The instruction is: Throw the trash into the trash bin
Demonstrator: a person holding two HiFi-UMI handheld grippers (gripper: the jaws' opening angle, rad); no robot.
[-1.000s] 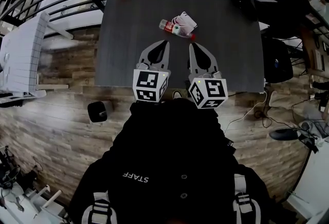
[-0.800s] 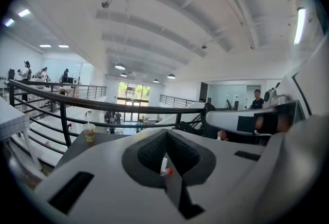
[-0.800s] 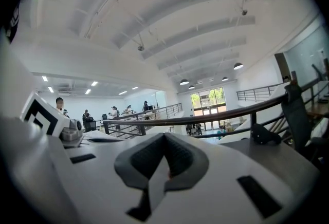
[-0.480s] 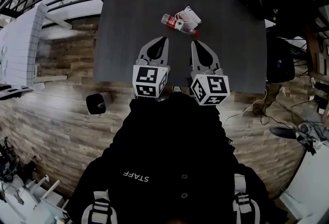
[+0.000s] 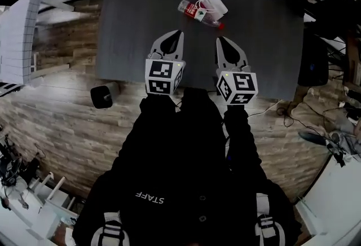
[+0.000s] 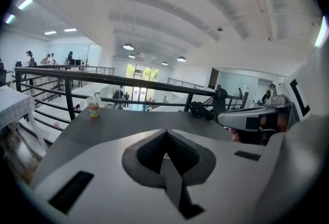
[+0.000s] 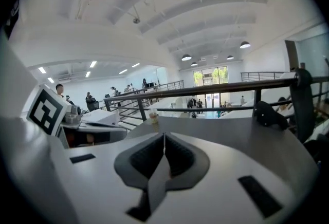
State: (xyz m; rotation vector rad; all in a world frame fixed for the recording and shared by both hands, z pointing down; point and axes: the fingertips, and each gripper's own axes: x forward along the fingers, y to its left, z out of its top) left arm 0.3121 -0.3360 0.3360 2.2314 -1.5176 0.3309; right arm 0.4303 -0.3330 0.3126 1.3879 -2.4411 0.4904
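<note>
**A:** Which step is this?

**B:** The opening reach, I'd say. Nothing is picked up yet. The dark tabletop (image 5: 141,25) fills the upper part of the head view, and the person stands at its near edge with both arms out over it.

**A:** And the bin?

**B:** A small dark container (image 5: 101,96) stands on the wooden floor just off the tabletop's near left corner. That is probably it, though I can't be sure.

**A:** The tongs?

**B:** The left tongs (image 5: 179,33) and right tongs (image 5: 220,39) are both pressed together with nothing between them. They sit side by side over the near half of the tabletop.

**A:** Where's the trash?

**B:** Beyond the tips, toward the middle. A plastic bottle (image 5: 197,13) with a red cap lies on its side, and a white wrapper (image 5: 215,2) touches it on the far side. A cup (image 6: 93,107) stands well apart at the far left corner.

**A:** So next?

**B:** One pair of tongs needs to spread, move forward, and close across the bottle's body. It looks round, so it may roll.
</note>
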